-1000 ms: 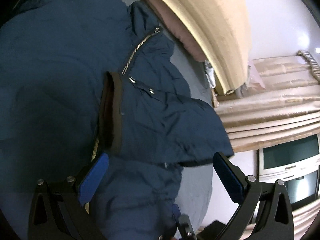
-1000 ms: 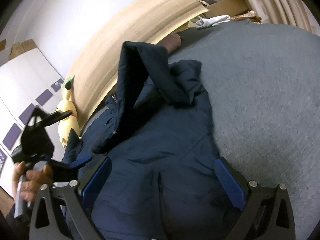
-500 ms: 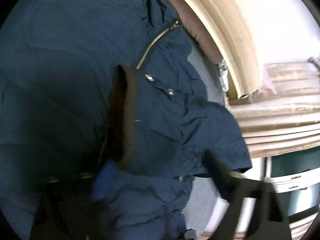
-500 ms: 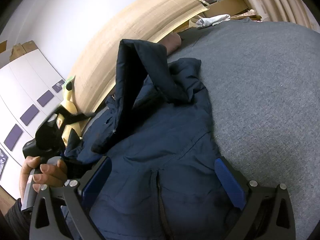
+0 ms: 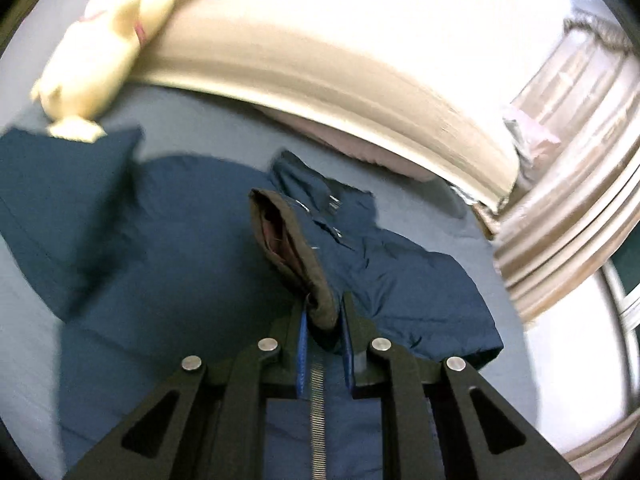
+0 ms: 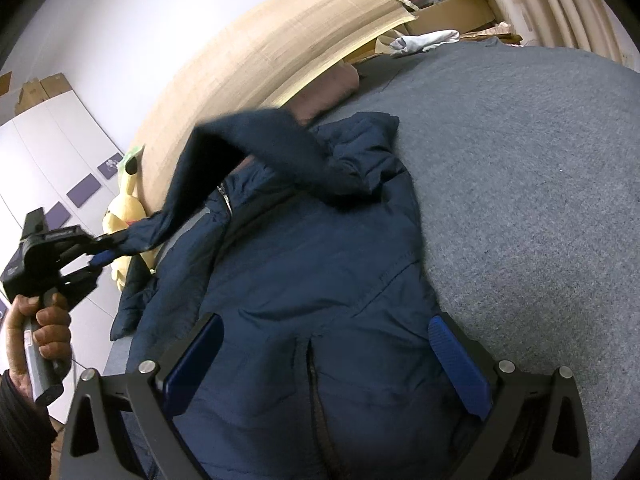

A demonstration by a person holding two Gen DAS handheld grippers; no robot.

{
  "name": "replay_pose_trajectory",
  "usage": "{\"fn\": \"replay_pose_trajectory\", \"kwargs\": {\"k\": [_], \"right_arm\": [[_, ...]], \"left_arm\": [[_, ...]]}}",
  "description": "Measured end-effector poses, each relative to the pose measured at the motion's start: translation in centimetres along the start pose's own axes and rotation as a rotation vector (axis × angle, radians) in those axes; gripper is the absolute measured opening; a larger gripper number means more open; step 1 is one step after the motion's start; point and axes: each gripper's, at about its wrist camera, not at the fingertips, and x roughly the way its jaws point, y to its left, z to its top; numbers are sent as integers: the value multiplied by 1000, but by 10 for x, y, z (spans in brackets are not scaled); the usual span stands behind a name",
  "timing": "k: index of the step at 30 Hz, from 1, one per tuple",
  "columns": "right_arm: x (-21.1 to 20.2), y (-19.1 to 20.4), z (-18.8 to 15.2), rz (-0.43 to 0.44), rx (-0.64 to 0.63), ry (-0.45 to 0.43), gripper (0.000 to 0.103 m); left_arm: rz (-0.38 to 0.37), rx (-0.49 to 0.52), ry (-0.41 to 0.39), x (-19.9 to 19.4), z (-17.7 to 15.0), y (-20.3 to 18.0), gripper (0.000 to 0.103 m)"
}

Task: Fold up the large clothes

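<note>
Navy padded jacket (image 6: 304,280) lies spread front-up on a grey bed (image 6: 520,200), its collar towards a rolled straw mat (image 6: 280,60) at the wall. The left tool (image 5: 324,328) is pressed together on the brown-lined cuff (image 5: 312,292) of one sleeve (image 6: 248,140), which the right wrist view shows raised off the jacket's body in an arch, the person's left hand (image 6: 36,344) gripping the tool's handle at the bed's edge. The right tool (image 6: 326,356) hovers over the lower front of the jacket with its blue pads spread wide and nothing between them; whether it touches the cloth cannot be told.

Judging by the lifted sleeve, the step in hand is the sleeve fold, the first of the folds, with the body of the jacket not yet doubled over. The next move appears to call for carrying the cuff across the chest and laying the sleeve flat along the zip (image 5: 318,412) before letting go, while the right tool steadies the hem so the slippery shell does not slide. A yellow plush toy (image 6: 124,216) sits beside the far side of the jacket, near the mat.
</note>
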Motion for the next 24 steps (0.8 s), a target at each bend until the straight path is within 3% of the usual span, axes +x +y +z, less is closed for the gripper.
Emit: {"fn": "replay_pose_trajectory", "kwargs": {"k": [9,15,19,24], "right_arm": [[0,0,7,-17,13,44,103],[-19,-3,77,127,161,11,103],[23,-23,116,157,296,110,103],[75,-51,120,145,483,223,103]], "left_arm": [[161,19,16,13,-9,56,14],[164,35,27,27,-14,62,14],[147,32,12,21,-10,61,14],[138,57,-16,8,-11,58,14]]}}
